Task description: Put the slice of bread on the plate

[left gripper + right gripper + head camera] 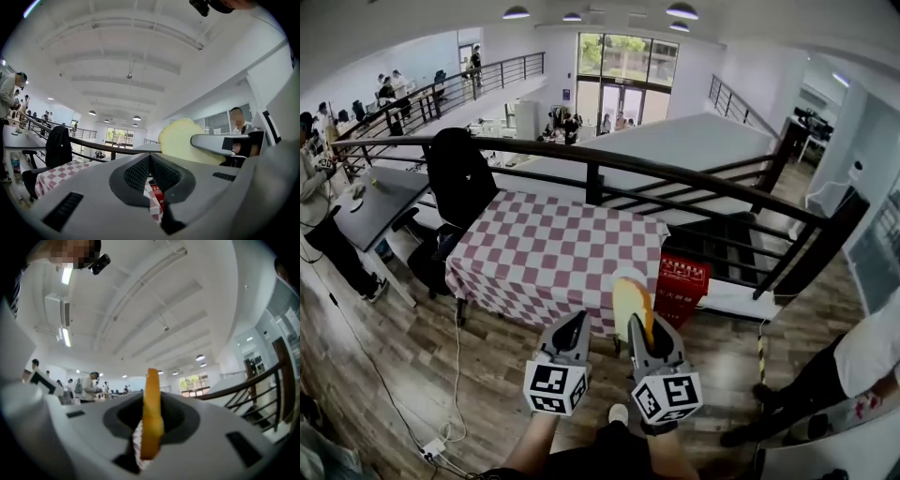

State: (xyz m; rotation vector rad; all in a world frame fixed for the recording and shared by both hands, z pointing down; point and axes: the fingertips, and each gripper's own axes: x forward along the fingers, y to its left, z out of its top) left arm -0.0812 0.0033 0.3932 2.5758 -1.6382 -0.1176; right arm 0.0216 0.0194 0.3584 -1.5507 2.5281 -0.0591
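A slice of bread [630, 302], pale with an orange crust, stands on edge between the jaws of my right gripper [639, 328], which is shut on it. In the right gripper view the bread [152, 418] rises edge-on between the pads of that gripper [151, 399]. My left gripper [578, 323] is just left of it, jaws together with nothing in them. The left gripper view shows its pads meeting [150, 157], with the bread [180, 140] to the right. Both grippers hang over the wood floor, short of a table with a red-and-white checked cloth [553, 253]. No plate shows in any view.
A red box [682, 281] stands at the table's right corner. A black railing [675, 178] runs behind the table. A black chair with a jacket [459, 178] and a grey desk [375, 202] are at the left. People stand at the far left [319, 216] and the lower right [862, 366].
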